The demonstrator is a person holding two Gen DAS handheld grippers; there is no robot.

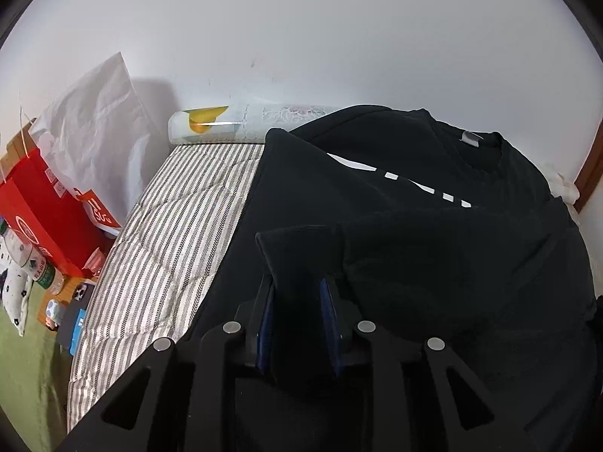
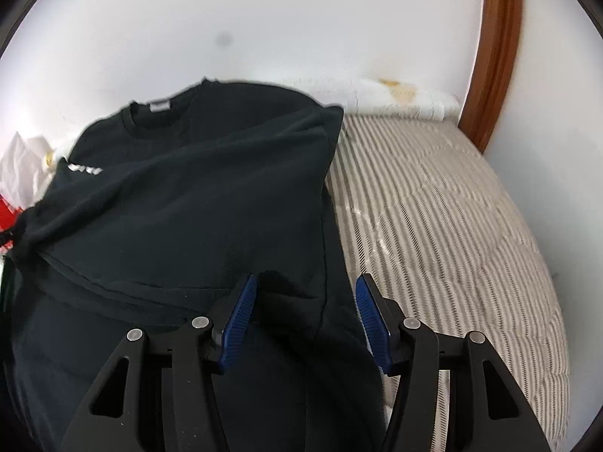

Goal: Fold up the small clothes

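On striped bedding [image 2: 433, 207], one black T-shirt [image 1: 433, 233], two grippers [image 1: 297, 301] [image 2: 307, 301]

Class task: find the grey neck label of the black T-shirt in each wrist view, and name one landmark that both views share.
Left wrist view: the grey neck label sits upper right, at the back of the collar.
Right wrist view: the label sits upper left, inside the collar.
Shared landmark: the white print on the shirt's chest.

I work in a home bedroom: striped quilted mattress [image 1: 162, 226] against a white wall [image 1: 301, 37], wooden bed frame [image 2: 497, 56], red box [image 1: 41, 218] and bottles bedside
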